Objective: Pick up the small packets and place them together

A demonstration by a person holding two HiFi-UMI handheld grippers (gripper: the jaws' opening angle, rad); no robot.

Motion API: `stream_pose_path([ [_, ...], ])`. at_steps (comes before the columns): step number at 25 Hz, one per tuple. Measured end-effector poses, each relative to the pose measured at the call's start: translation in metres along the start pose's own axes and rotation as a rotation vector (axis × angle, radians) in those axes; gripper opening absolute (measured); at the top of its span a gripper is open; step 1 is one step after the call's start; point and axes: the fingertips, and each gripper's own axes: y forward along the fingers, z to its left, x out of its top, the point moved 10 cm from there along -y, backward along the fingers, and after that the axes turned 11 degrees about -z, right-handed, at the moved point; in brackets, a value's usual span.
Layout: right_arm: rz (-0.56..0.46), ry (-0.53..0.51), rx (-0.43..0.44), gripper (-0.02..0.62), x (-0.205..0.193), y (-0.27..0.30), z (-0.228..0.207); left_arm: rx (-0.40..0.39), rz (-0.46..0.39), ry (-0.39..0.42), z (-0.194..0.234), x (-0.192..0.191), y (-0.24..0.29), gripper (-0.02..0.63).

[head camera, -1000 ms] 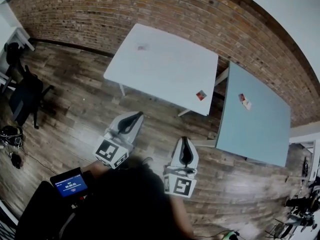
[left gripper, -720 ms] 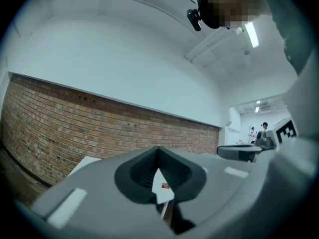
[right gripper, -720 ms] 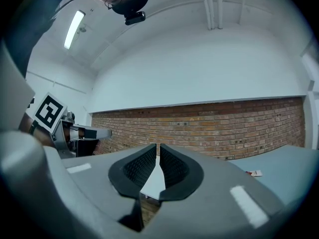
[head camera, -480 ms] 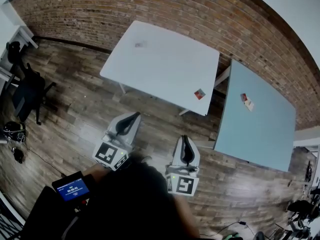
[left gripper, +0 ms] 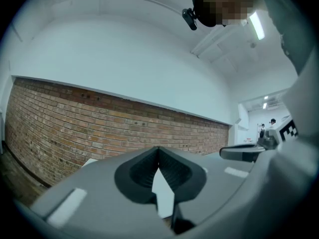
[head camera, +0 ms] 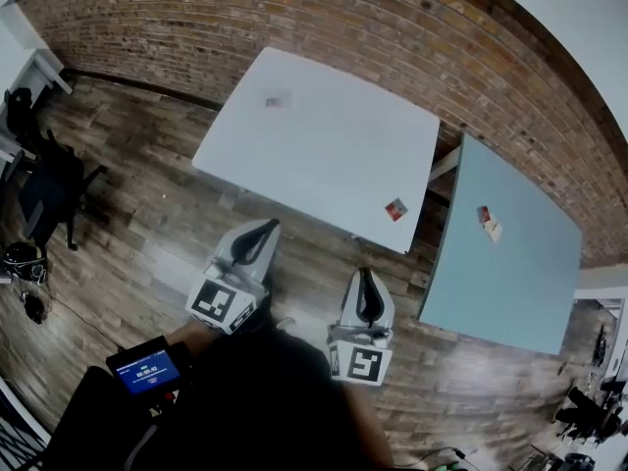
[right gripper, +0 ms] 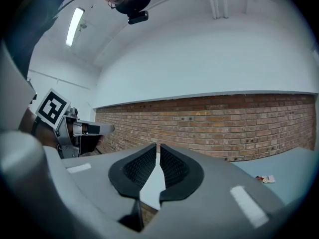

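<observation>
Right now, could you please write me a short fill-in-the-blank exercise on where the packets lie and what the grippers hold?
1. The red packet lies near a corner of the ____ table.
2. In the head view, the blue-grey table, bearing two packets, stands to that table's ____.
3. The left gripper and the right gripper, jaws shut, both hold ____.

Missing words: white; right; nothing.

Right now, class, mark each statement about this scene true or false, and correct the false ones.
1. The left claw and right claw hold nothing. True.
2. The white table carries a pale packet and a red packet, far apart. True.
3. Both claws hang over the white table. False: they are over the wooden floor.
4. The blue-grey table is bare. False: the blue-grey table bears small packets lying together.
</observation>
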Motion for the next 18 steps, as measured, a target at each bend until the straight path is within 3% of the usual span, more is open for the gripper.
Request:
stream_pose_path([
  [13, 0.025, -0.019, -0.079, 0.018, -0.005, 0.145, 0.013, -0.078, 0.024, -0.052, 0.121, -0.01, 0.092, 0.0],
  [18, 0.027, -0.02, -0.104, 0.017, -0.006, 0.173, 0.021, -0.127, 0.032, -0.085, 0.141, -0.014, 0.115, 0.0],
])
